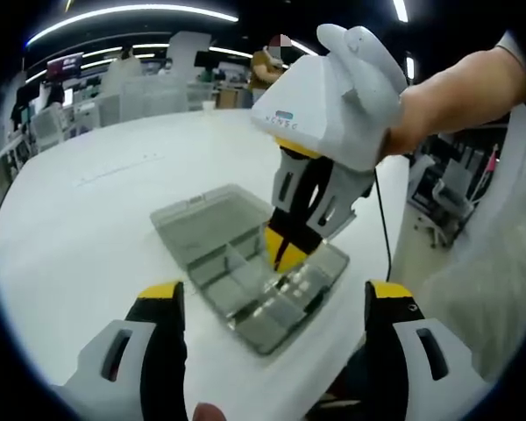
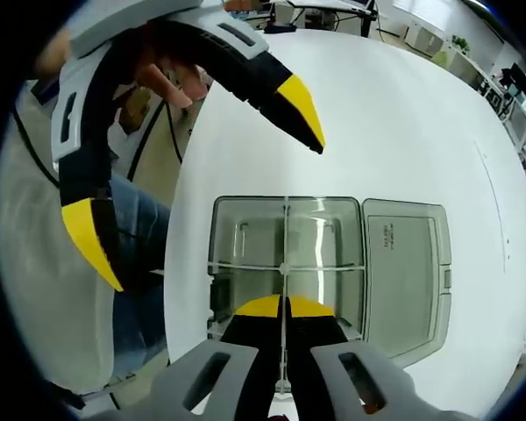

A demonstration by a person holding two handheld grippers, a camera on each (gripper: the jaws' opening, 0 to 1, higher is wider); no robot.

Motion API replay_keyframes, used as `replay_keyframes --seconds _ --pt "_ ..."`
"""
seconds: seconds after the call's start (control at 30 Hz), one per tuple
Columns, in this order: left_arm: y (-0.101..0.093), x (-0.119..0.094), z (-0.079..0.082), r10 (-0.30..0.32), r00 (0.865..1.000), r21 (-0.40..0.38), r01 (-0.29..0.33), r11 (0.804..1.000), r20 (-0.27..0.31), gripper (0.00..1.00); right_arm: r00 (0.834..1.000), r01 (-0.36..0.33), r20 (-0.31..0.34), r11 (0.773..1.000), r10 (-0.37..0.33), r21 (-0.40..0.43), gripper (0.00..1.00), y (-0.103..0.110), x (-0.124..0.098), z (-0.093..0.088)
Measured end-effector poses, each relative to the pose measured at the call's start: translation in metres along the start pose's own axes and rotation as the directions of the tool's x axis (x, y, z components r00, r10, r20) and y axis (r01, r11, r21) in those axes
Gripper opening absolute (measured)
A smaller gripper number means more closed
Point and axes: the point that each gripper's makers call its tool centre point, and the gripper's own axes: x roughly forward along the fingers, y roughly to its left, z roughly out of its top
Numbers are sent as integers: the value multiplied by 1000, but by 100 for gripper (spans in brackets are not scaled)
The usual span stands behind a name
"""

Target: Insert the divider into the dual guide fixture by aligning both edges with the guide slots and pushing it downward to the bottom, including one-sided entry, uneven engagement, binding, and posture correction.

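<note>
A round white worktop [image 1: 88, 202] in a strip-lit office carries the clear fixture [image 2: 285, 263]; right tongs [image 2: 283, 307] pinch the divider [image 2: 283, 237], left tongs [image 1: 276, 294] gape. Label writing unreadable.

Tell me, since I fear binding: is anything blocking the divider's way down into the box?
Nothing visible. The right gripper holds the divider over the open box; the left gripper hovers open, off to the side.

One clear box [image 2: 289, 263], one divider [image 2: 284, 254], two claws [image 1: 272, 303].
</note>
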Motion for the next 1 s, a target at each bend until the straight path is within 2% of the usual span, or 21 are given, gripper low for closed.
replay_keyframes --seconds 1.0 --pt "3 0 -3 -1 1000 2 1 1000 -9 82 1000 8 -14 1000 -8 -13 0 -1 12 -5"
